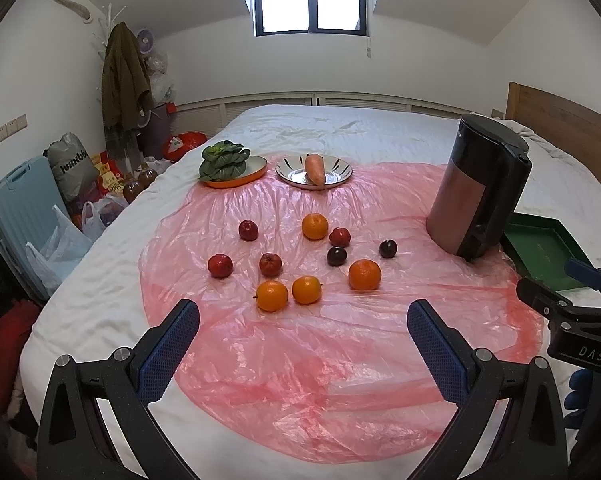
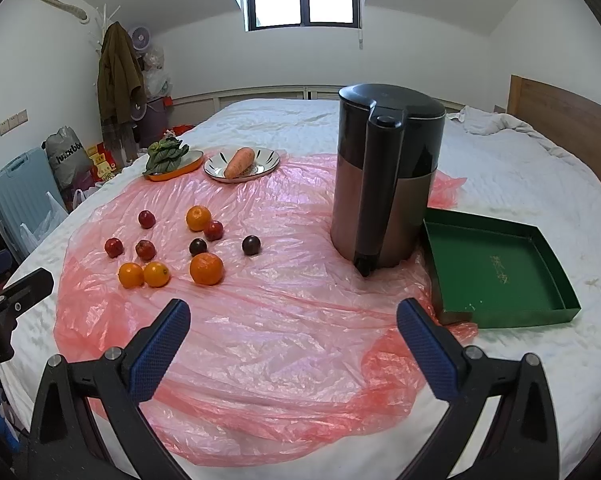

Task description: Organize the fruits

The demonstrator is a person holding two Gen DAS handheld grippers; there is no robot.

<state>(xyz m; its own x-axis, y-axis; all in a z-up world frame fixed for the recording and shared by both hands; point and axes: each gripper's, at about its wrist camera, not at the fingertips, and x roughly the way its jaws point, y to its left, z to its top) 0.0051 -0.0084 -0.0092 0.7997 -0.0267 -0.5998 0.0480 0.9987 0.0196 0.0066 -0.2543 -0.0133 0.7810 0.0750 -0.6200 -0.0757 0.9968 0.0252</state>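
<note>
Several oranges (image 1: 364,275) (image 2: 206,268), red apples (image 1: 220,265) (image 2: 145,249) and dark plums (image 1: 388,248) (image 2: 251,245) lie loose on a pink plastic sheet (image 1: 320,360) (image 2: 260,340) spread over a bed. An empty green tray (image 2: 496,276) (image 1: 544,252) sits at the right, beside the sheet. My left gripper (image 1: 303,344) hovers open over the near part of the sheet, short of the fruit, holding nothing. My right gripper (image 2: 293,340) is open too, empty, nearer the tray.
A tall dark kettle-like jug (image 2: 384,176) (image 1: 480,188) stands between the fruit and the tray. At the far side, leafy greens rest on an orange plate (image 1: 256,174) and a carrot (image 1: 315,169) on a striped plate. A suitcase and bags crowd the floor at left.
</note>
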